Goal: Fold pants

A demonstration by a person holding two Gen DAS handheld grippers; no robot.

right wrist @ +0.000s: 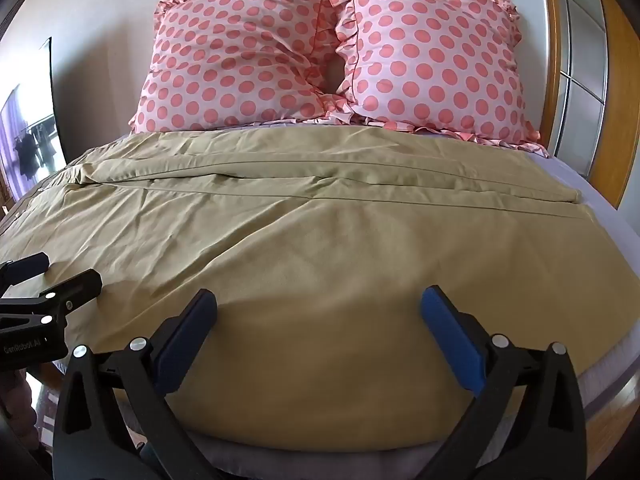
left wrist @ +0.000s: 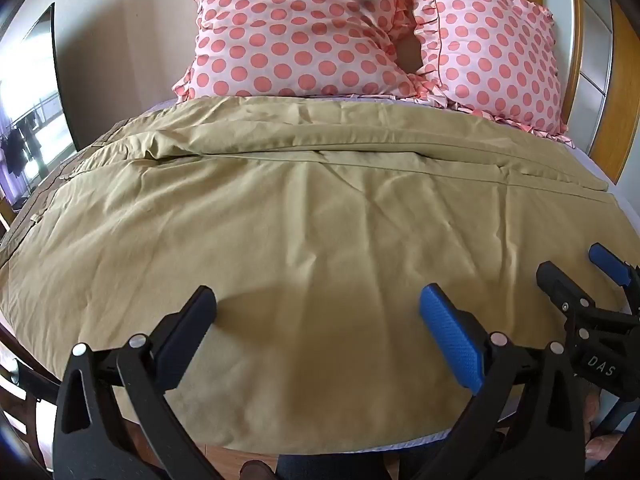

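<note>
1. The bed serves as the work area, its pale sheet showing only along the 3 o'clock edge; a wide soft top gives room to lay cloth out flat.
2. The pants, khaki, are spread across nearly the whole bed. One leg seems already laid lengthwise over the far part, its ridge running from 9 to 3 o'clock, and the near hem hangs at 6 o'clock within easy reach.
3. Two dotted pillows lean at 12 o'clock, clear of the cloth, so they should not hinder a fold.
4. The left tongs hover over the near part of the pants, released and holding nothing.
5. The right tongs sit just beside them, likewise spread wide and empty. Judging by this paired stance, both are poised to pinch the near edge and carry it toward 12 o'clock.
</note>
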